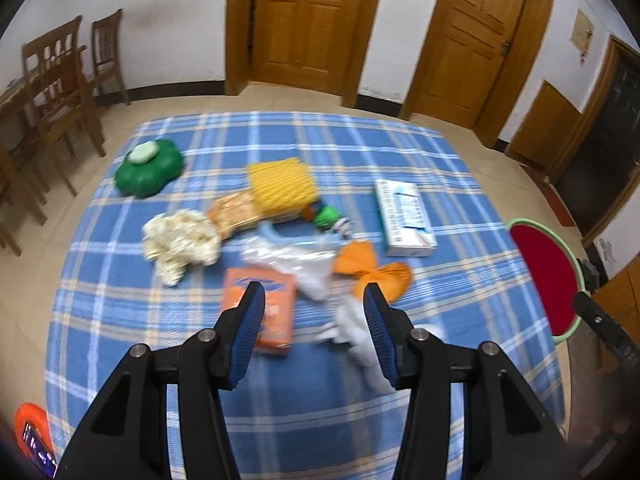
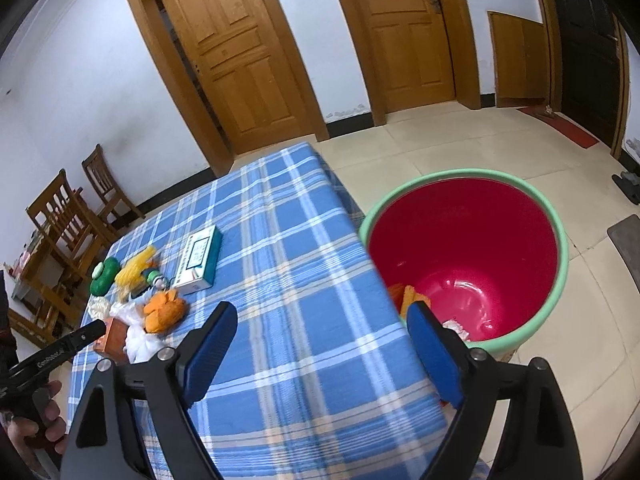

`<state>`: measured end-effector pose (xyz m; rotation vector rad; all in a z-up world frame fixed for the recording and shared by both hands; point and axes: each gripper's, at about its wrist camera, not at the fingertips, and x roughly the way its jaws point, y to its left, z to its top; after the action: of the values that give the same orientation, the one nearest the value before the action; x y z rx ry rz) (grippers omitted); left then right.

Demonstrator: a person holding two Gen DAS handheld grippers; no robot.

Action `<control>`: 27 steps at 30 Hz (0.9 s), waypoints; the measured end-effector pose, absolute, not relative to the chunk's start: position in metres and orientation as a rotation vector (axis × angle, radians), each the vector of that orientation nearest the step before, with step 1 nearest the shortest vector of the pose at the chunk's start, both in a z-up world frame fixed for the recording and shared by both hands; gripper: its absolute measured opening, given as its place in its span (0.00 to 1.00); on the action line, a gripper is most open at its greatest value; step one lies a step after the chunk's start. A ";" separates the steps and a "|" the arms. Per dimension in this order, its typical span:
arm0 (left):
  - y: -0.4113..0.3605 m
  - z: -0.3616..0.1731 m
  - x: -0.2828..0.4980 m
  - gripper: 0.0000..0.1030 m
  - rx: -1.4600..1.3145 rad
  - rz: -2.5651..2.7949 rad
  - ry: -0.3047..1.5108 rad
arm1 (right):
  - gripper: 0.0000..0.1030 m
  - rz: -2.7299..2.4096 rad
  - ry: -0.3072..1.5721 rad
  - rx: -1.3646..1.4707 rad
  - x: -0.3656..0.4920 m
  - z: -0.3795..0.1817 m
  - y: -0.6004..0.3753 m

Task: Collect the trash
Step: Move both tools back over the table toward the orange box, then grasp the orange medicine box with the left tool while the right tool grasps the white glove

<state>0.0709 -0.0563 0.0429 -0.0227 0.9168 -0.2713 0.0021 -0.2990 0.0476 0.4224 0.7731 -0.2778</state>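
Trash lies on the blue plaid tablecloth (image 1: 360, 152): an orange packet (image 1: 276, 312), crumpled white tissue (image 1: 356, 332), clear plastic wrap (image 1: 296, 260), orange paper (image 1: 372, 268), a cream crumpled wad (image 1: 180, 240) and a yellow ridged pack (image 1: 280, 184). My left gripper (image 1: 314, 300) is open just above the orange packet and white tissue, holding nothing. My right gripper (image 2: 320, 316) is open and empty over the table's right edge, beside the red bin with a green rim (image 2: 472, 248). The bin holds some orange and white scraps (image 2: 412, 296).
A white and teal box (image 1: 404, 216) and a green clover-shaped dish with soap (image 1: 148, 164) sit on the table. Wooden chairs (image 1: 60, 92) stand at left, wooden doors (image 1: 312, 20) behind. The bin (image 1: 548, 276) stands by the table's right edge. The left gripper shows in the right wrist view (image 2: 60, 348).
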 end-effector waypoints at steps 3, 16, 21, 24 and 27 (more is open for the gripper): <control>-0.047 0.035 0.073 0.50 -0.022 -0.249 0.930 | 0.87 -0.265 0.783 0.413 0.006 0.046 -0.291; -0.033 0.006 0.081 0.51 -0.013 -0.214 0.967 | 0.87 -0.225 0.825 0.369 0.021 0.039 -0.263; -0.028 -0.003 0.084 0.51 -0.056 -0.231 0.983 | 0.87 -0.206 0.845 0.356 0.028 0.036 -0.253; -0.026 -0.007 0.086 0.50 -0.086 -0.240 0.995 | 0.87 -0.190 0.859 0.347 0.032 0.032 -0.246; -0.024 -0.008 0.086 0.48 -0.113 -0.272 0.986 | 0.87 -0.175 0.872 0.339 0.036 0.030 -0.240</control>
<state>0.0860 -0.0236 -0.0078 -0.1134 0.9863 -0.2717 0.0364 -0.2396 0.0297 0.3394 0.8718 -0.1753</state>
